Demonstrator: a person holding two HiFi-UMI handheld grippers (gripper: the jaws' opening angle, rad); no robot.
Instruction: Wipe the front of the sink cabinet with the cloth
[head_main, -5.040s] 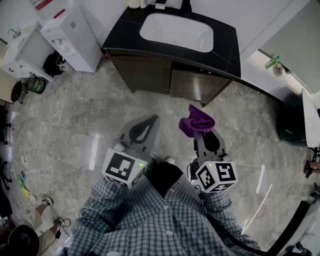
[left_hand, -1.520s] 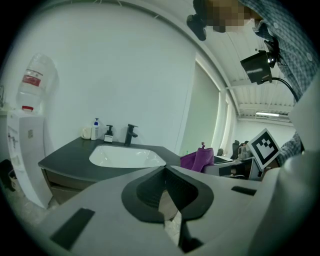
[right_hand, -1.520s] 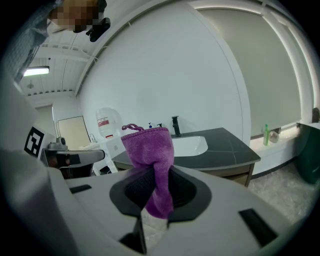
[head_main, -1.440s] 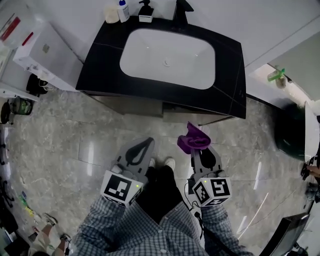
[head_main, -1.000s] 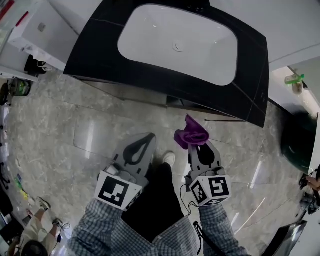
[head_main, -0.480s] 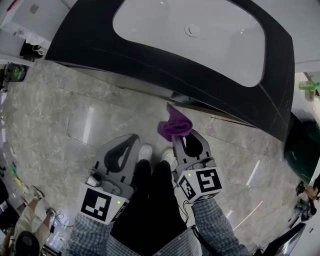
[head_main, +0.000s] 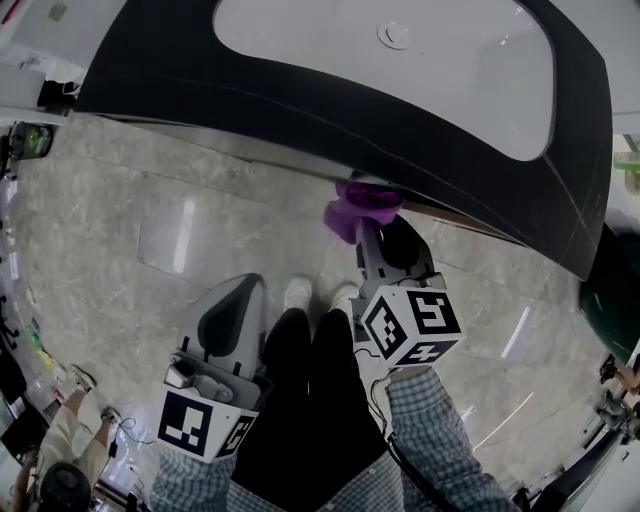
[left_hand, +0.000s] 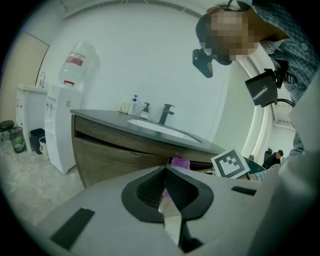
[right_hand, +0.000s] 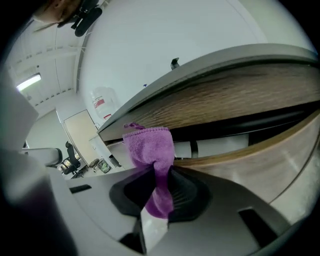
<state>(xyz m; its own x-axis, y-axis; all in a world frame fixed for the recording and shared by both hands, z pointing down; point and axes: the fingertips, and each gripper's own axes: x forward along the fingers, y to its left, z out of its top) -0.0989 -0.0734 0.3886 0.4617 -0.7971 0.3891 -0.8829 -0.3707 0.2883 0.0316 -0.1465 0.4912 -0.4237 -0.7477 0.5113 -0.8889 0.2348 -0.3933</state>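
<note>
My right gripper (head_main: 366, 218) (right_hand: 161, 172) is shut on a purple cloth (head_main: 358, 204) (right_hand: 151, 150), whose bunched end reaches the wood front of the sink cabinet (right_hand: 235, 100) just under the black countertop (head_main: 300, 95). In the right gripper view the cloth sits in front of the dark gap between the upper drawer front and the lower panel (right_hand: 265, 160). My left gripper (head_main: 232, 318) (left_hand: 165, 182) hangs lower left, shut and holding nothing. The left gripper view shows the cabinet (left_hand: 110, 155) from the side, with the cloth (left_hand: 180, 162) at its front.
A white basin (head_main: 400, 60) is set in the countertop; faucet (left_hand: 165, 113) and soap bottles (left_hand: 134, 106) stand at its back. A water dispenser (left_hand: 62, 125) stands left of the cabinet. My legs and shoes (head_main: 298, 292) are on the marble floor (head_main: 120, 230). A dark bin (head_main: 612, 290) sits right.
I have stepped close to the cabinet over the frames. The right gripper has pushed forward, bringing the cloth up to the cabinet front; the left gripper has dropped back toward my body.
</note>
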